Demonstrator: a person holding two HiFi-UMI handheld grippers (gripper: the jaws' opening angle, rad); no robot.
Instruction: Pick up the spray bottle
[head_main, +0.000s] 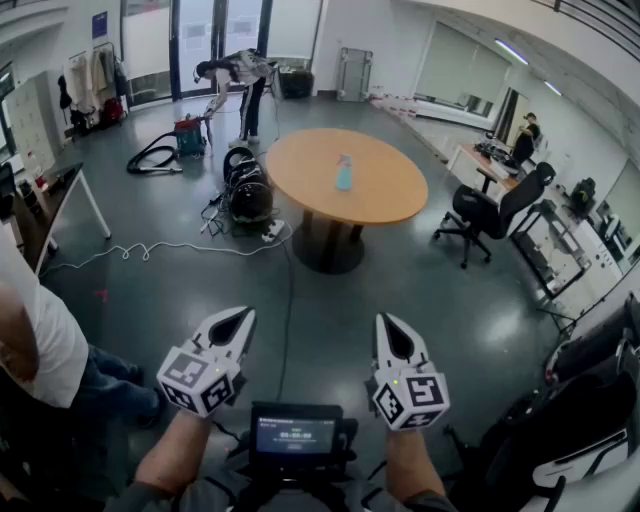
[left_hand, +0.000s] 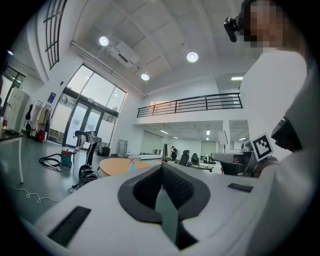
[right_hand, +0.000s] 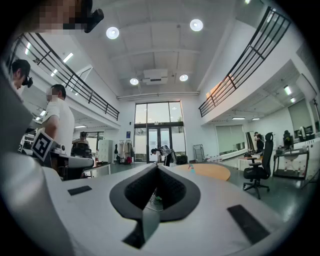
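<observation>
We are holding the left gripper and the right gripper side by side in the lower half of the head view. Both are pointing level, and both are pressed together with nothing between their jaws: each gripper view is showing the dark pads meeting along a single seam. Just below them, at the bottom centre, a small screen is glowing. Beyond the tips we are looking across a wide stretch of grey floor. The spray bottle, pale blue, is standing upright on the round wooden table in the upper middle of the frame, well apart from both grippers. An office chair is sitting to the table's right, and a person is bending over near the doors at the top. We are judging the task as barely begun. The whole approach, the opening of a gripper and the grasp are all left to do.
</observation>
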